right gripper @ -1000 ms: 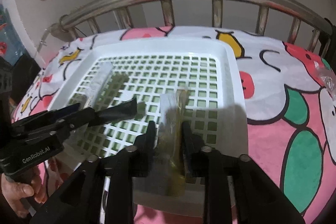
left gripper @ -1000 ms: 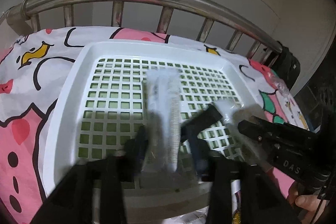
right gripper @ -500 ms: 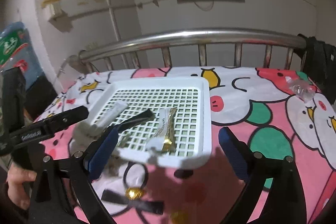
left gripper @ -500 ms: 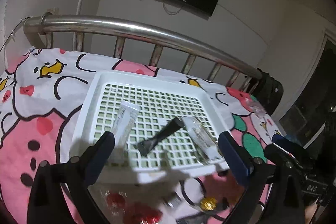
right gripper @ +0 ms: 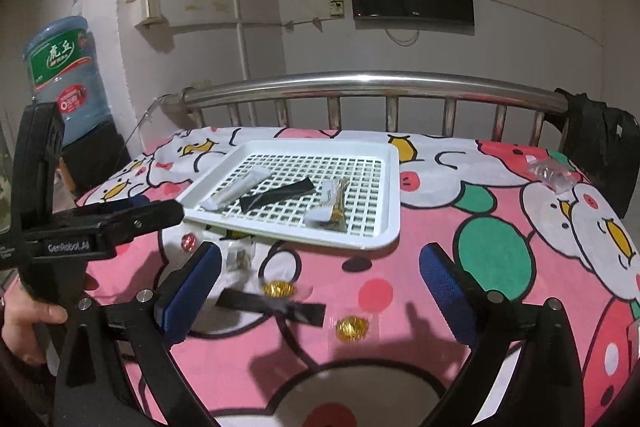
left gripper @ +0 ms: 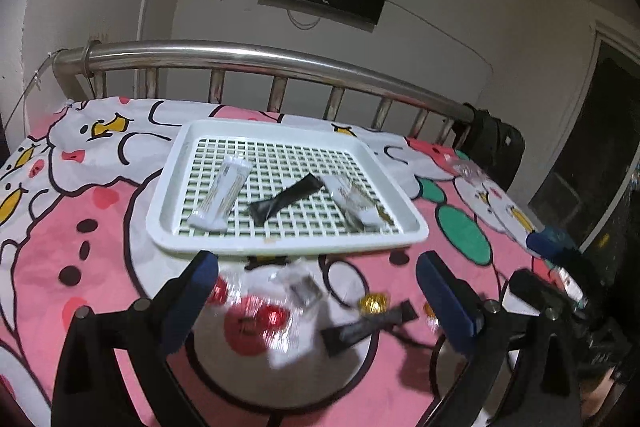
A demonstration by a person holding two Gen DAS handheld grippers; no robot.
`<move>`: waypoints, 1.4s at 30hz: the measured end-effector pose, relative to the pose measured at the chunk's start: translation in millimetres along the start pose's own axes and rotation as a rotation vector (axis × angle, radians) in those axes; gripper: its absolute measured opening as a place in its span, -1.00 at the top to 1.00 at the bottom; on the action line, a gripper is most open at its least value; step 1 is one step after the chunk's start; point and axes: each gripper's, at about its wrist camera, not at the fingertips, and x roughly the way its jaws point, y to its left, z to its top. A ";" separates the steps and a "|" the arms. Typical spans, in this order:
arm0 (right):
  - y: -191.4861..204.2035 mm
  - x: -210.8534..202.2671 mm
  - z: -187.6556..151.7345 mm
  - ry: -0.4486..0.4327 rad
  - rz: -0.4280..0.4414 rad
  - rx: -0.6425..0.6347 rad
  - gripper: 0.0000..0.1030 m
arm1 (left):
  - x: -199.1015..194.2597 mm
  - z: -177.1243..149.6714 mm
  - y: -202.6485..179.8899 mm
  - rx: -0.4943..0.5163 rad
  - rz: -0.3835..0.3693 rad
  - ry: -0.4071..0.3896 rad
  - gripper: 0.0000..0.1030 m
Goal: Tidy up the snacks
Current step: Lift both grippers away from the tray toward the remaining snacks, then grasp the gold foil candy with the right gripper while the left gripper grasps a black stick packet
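Fingers of both tools stand spread wide with nothing between them. The left gripper (left gripper: 316, 291) hangs above loose snacks on the bed (left gripper: 80, 227), its blue-padded fingers (left gripper: 188, 299) touching none of them; the right gripper (right gripper: 320, 287) is likewise wide apart over the pink cartoon sheet, gripping nothing. In the right view, "GenRobot.AI" can be read on the left tool's side.

Farther back on the bed lies the white tray (left gripper: 160, 223), a slotted basket holding three snacks: a white stick pack (left gripper: 222, 193) at the left, a black sachet (left gripper: 286, 199) in the middle, and a clear-and-gold wrapper (left gripper: 352, 201) at the right. Just in front of the tray, on the sheet, lie a second black sachet (right gripper: 272, 307), two gold-foil candies (right gripper: 351, 329), a red-foil candy (left gripper: 256, 323) and a small clear packet (right gripper: 240, 259).

A blue water jug (right gripper: 64, 75) with a green label in Chinese characters stands by the wall.
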 end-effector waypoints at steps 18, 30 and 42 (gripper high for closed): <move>-25.1 5.7 -49.0 0.107 -0.016 0.051 -0.95 | 10.3 -48.2 0.7 0.076 0.027 0.125 -0.95; -23.7 26.8 -64.4 0.216 0.008 0.035 -0.95 | 28.9 -61.4 4.6 0.080 0.019 0.214 -0.95; -32.8 48.9 -58.1 0.277 0.016 0.022 -0.53 | 38.0 -54.6 -30.9 0.198 -0.059 0.244 -0.89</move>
